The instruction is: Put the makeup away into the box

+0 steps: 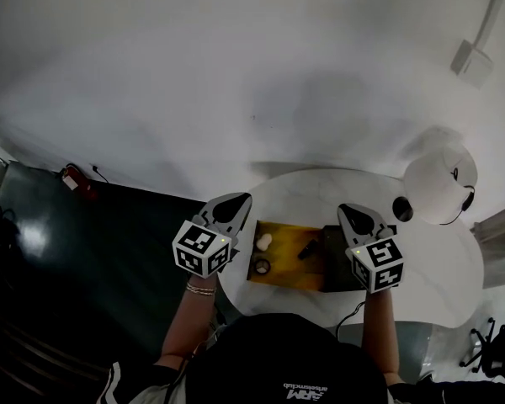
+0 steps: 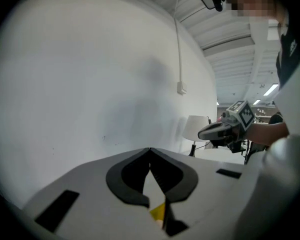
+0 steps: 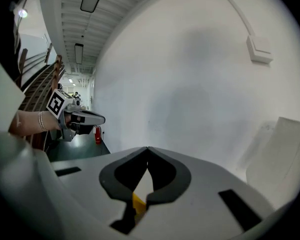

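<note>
Shut and empty, my left gripper (image 1: 237,204) and right gripper (image 1: 350,215) hang above the yellow rectangular tray (image 1: 288,269), likely to keep clear sight of the cream makeup piece (image 1: 263,241) and dark makeup tube (image 1: 307,249) on it, outside the black box (image 1: 337,268).

surface: white round table (image 1: 438,268) | on it: yellow tray (image 1: 288,273), black box (image 1: 337,269), lamp (image 1: 438,183)

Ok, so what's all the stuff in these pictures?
table: one, white, round, below the grippers
tray: one, yellow, middle of table
makeup pieces: three, one pale and two dark, on the tray
box: one, black, right beside the tray
lamp: one, white, by table's far right
red object: one, on the dark floor, left
left hand-held gripper: one, grey, shut, empty
right hand-held gripper: one, grey, shut, empty
</note>
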Demonstrator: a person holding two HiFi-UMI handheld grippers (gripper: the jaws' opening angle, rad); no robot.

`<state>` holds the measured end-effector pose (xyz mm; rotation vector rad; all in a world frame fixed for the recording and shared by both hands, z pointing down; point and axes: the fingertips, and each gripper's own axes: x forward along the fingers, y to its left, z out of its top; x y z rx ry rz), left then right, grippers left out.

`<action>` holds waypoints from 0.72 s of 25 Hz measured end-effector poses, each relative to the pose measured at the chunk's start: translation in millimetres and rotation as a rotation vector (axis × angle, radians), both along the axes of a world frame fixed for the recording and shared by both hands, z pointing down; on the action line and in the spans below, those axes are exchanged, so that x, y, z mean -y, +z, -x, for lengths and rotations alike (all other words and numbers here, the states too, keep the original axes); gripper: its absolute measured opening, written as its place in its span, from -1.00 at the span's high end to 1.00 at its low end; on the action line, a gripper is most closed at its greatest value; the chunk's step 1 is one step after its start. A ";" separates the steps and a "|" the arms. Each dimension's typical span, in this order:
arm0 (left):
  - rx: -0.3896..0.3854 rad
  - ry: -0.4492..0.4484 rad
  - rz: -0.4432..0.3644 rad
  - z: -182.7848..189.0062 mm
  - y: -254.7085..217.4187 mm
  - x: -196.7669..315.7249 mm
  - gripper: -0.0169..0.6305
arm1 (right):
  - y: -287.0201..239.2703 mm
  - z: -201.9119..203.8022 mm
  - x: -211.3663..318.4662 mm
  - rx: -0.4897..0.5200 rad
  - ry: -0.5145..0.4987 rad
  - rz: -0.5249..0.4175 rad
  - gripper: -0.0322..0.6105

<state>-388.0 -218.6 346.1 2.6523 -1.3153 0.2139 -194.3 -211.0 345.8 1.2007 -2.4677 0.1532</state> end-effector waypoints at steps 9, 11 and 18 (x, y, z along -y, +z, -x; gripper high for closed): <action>0.007 -0.043 -0.083 20.1 -36.1 2.8 0.90 | -43.1 -24.3 5.7 0.020 0.052 -0.115 0.84; 0.013 -0.055 -0.105 25.8 -46.9 -0.3 0.90 | -54.1 -28.6 1.6 0.022 0.067 -0.150 0.84; 0.039 -0.086 -0.163 38.2 -73.8 -7.7 0.89 | -85.3 -41.1 -10.4 0.031 0.094 -0.223 0.84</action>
